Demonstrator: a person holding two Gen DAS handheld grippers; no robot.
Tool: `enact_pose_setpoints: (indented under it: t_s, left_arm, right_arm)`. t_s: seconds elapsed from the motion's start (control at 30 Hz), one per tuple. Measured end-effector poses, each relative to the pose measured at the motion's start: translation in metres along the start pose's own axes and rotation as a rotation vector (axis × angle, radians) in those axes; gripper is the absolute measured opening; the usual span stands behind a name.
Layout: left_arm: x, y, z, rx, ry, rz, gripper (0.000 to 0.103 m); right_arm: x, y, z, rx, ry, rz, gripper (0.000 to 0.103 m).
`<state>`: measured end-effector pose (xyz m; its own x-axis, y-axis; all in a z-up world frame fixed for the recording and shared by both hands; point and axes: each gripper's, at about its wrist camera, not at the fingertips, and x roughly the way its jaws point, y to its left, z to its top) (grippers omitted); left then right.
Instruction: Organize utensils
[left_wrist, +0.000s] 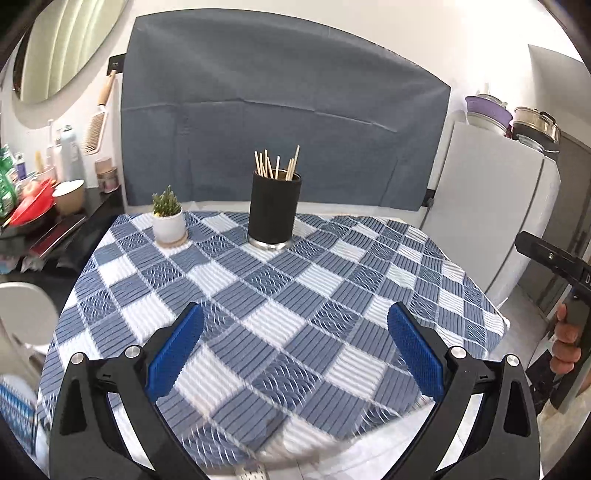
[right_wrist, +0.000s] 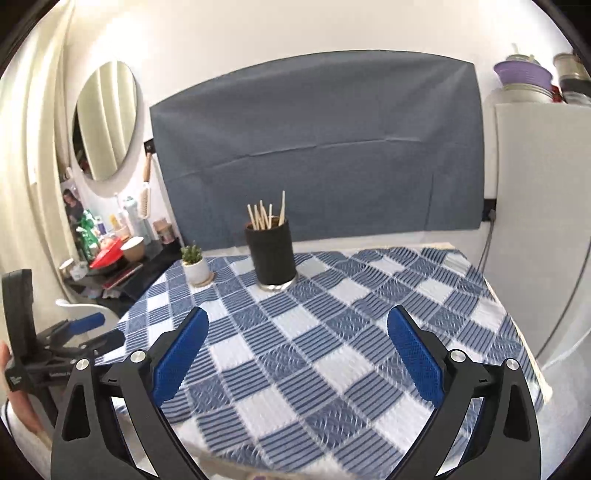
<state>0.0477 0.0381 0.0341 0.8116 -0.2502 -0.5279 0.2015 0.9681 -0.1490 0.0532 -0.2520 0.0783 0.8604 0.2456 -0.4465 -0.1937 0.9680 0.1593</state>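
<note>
In your left view, your left hand-held gripper (left_wrist: 295, 354) is wide open and holds nothing above the checked desk (left_wrist: 332, 295). The chopsticks (left_wrist: 277, 164) stand upright, tips up, in the black cup (left_wrist: 274, 210) at the far side, near a little plant (left_wrist: 168, 218). Only here your right hand (left_wrist: 567, 343) shows.

In your right view, your right hand-held gripper (right_wrist: 295, 354) is wide open too. Only here your left one shows from the side, low on the left. No writing can be read.

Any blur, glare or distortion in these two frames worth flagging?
Left wrist view: strong fisheye bending, tablecloth smeared along its near edge, black holder and chopsticks sharp. Right wrist view: same bending, near cloth edge soft, white wall bright but no harsh glare.
</note>
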Motion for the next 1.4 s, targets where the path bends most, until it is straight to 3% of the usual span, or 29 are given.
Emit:
enact_pose_setpoints:
  t_s: [0.1, 0.23, 0.33, 0.57, 0.7, 1.07, 1.4]
  left_arm:
    - [-0.025, -0.016, -0.018, 0.009, 0.007, 0.036, 0.097]
    - [-0.06, -0.038, -0.041, 0.013, 0.009, 0.072, 0.097]
    - [-0.078, -0.051, -0.048, -0.019, 0.051, 0.092, 0.097]
    - [-0.115, -0.088, -0.054, -0.03, 0.076, 0.143, 0.097]
    - [-0.132, -0.115, -0.053, 0.034, 0.04, 0.156, 0.097]
    - [-0.132, -0.149, -0.042, 0.07, 0.041, 0.065, 0.097]
    - [-0.124, -0.16, -0.026, 0.103, 0.005, 0.087, 0.097]
  right_arm:
    - [-0.031, -0.001, -0.018, 0.049, 0.024, -0.017, 0.095]
    - [-0.069, 0.0, -0.045, 0.021, 0.08, -0.115, 0.095]
    - [-0.094, 0.001, -0.058, 0.051, 0.117, -0.098, 0.095]
    - [-0.14, 0.016, -0.072, 0.047, 0.097, -0.089, 0.095]
    - [-0.163, 0.018, -0.073, 0.036, 0.064, -0.089, 0.095]
    - [-0.201, -0.001, -0.08, 0.09, 0.016, -0.124, 0.095]
    - [-0.21, -0.019, -0.071, 0.093, -0.001, -0.123, 0.095]
